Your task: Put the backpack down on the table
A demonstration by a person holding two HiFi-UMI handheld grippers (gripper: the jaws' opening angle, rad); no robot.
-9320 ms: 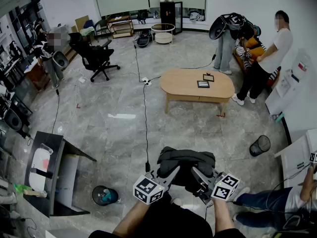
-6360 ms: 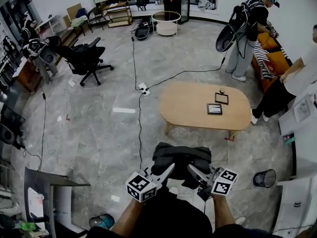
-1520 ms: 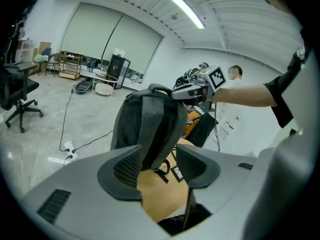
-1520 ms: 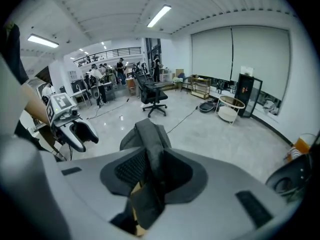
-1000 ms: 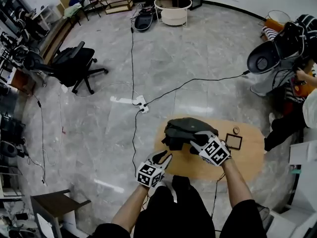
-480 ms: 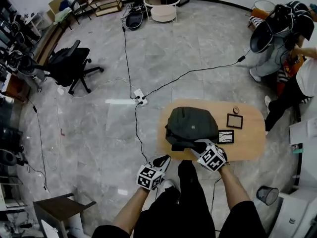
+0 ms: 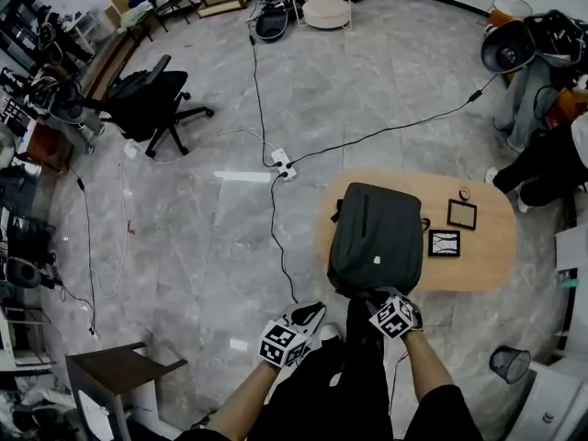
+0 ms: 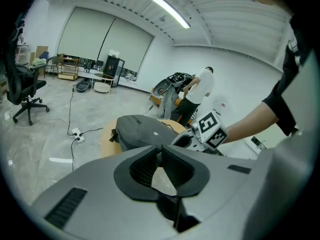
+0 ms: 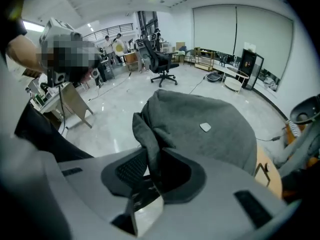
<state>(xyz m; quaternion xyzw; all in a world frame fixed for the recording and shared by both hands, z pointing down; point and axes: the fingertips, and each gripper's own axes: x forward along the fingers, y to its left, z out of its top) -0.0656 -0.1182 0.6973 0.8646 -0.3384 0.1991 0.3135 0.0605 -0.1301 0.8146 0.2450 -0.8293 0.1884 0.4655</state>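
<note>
Grey marbled floor all round, cables trailing across it, and just ahead of me a low oval table of pale wood. The dark grey fabric backpack lies flat on the table's left part, its long side running away from me and its near end at the table's near edge. My right gripper is clamped on a fold of the bag's cloth at that near end; in the right gripper view the fold stands pinched between the pads. My left gripper hangs apart over the floor beside my leg, jaws together on nothing. The bag looks soft and slack: the cloth bunches where I pinch it and the body sags rather than holding shape, so I judge it would droop if lifted by one corner. A strap or a thick seam is the safer hold; thin cloth could slide out. It looks only moderately heavy. It is zipped shut, so its contents are hidden. Well to its right lie two small dark-framed squares. By my right foot stands a black mesh wastebasket; what is inside I cannot tell.
</note>
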